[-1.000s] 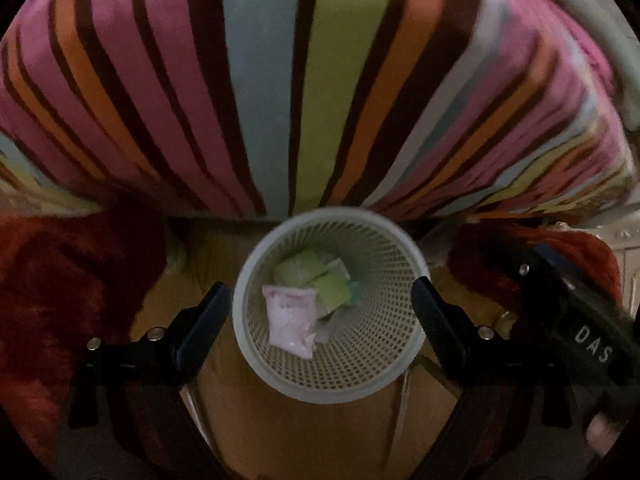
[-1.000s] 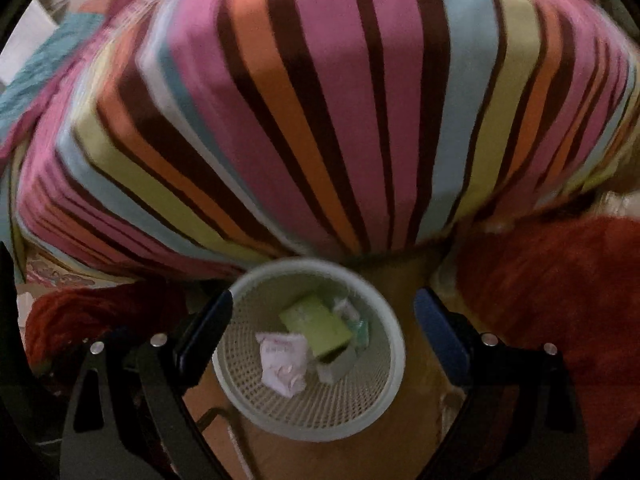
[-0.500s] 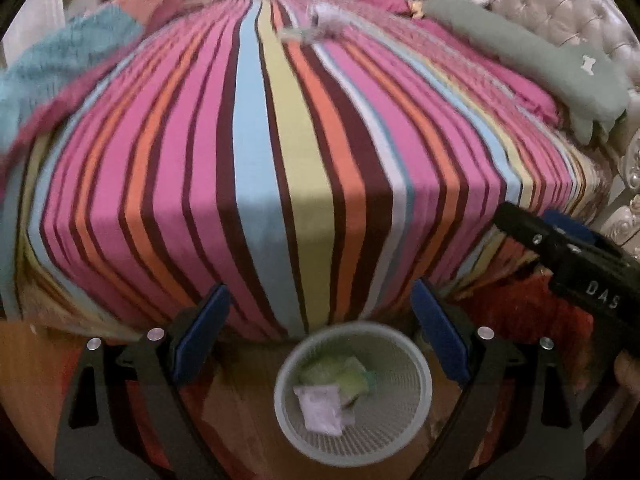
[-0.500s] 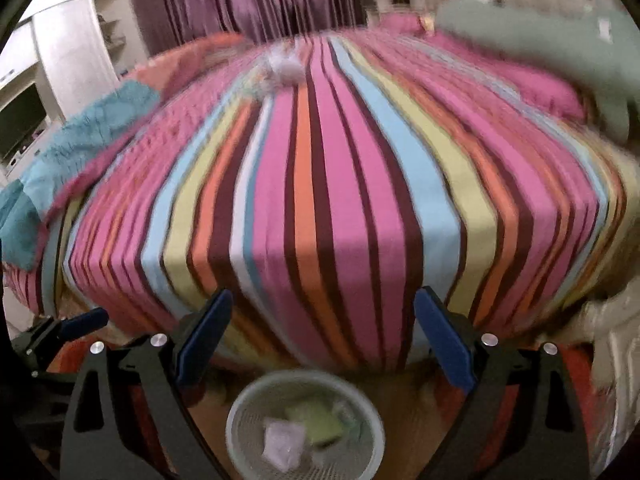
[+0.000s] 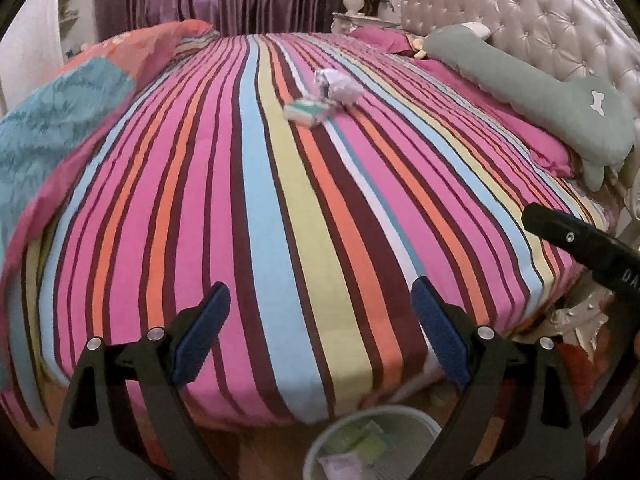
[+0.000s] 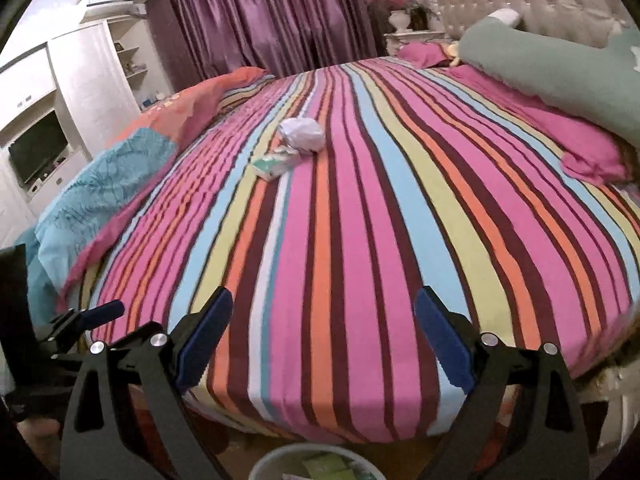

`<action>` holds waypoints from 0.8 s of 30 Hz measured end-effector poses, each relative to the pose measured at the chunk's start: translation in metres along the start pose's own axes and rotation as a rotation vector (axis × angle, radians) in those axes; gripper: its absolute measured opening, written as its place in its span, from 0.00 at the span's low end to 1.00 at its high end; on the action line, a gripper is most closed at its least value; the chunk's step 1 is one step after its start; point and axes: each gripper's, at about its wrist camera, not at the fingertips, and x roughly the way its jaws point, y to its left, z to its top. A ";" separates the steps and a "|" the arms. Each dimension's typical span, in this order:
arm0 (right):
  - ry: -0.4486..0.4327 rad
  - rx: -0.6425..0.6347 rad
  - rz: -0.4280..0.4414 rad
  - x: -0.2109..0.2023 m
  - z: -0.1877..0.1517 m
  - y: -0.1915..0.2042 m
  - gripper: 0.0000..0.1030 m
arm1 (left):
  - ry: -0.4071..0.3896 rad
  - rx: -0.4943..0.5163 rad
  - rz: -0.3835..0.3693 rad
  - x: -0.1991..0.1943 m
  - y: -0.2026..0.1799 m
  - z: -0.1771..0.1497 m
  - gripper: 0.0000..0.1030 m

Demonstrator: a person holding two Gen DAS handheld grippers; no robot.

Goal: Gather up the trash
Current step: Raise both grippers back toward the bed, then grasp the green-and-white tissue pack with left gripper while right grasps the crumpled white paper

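Note:
A crumpled white paper ball [image 5: 340, 86] [image 6: 303, 133] and a small green-and-white packet [image 5: 306, 111] [image 6: 276, 162] lie side by side far out on the striped bed [image 5: 280, 220] [image 6: 360, 220]. A white mesh waste basket [image 5: 372, 444] [image 6: 316, 462] with wrappers inside stands on the floor at the bed's foot, at the bottom edge of both views. My left gripper [image 5: 320, 316] and right gripper [image 6: 324, 320] are open and empty, raised above the basket and facing the bed. The right gripper's body [image 5: 588, 248] shows at the left view's right edge.
A long green pillow [image 5: 540, 92] [image 6: 560, 64] and pink pillows lie along the tufted headboard [image 5: 520, 12] at the right. A teal and orange quilt [image 5: 60, 120] [image 6: 120, 176] is heaped at the left. Purple curtains [image 6: 260, 20] and white cabinets [image 6: 60, 100] stand behind.
Both grippers have lifted and tilted up from looking down into the basket. The basket has slid to the bottom edge and the bed top with its trash has come into view.

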 end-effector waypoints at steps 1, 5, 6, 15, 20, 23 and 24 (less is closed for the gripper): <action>0.003 -0.001 0.009 0.002 0.005 0.000 0.85 | -0.002 0.004 -0.014 0.006 0.002 0.009 0.87; 0.019 -0.013 0.039 0.020 0.030 0.005 0.85 | -0.004 0.004 -0.031 0.025 0.008 0.033 0.87; 0.023 -0.023 0.040 0.025 0.037 0.007 0.85 | -0.005 0.006 -0.030 0.029 0.009 0.037 0.87; 0.039 -0.058 0.099 0.071 0.088 0.010 0.85 | -0.007 0.046 -0.025 0.077 0.020 0.093 0.87; 0.067 -0.037 0.103 0.104 0.112 0.004 0.85 | -0.008 0.050 -0.023 0.104 0.030 0.121 0.87; 0.085 -0.034 0.096 0.123 0.122 0.003 0.85 | -0.002 0.073 -0.023 0.123 0.032 0.136 0.87; 0.091 -0.037 0.094 0.130 0.126 0.004 0.85 | 0.002 0.082 -0.025 0.129 0.031 0.140 0.87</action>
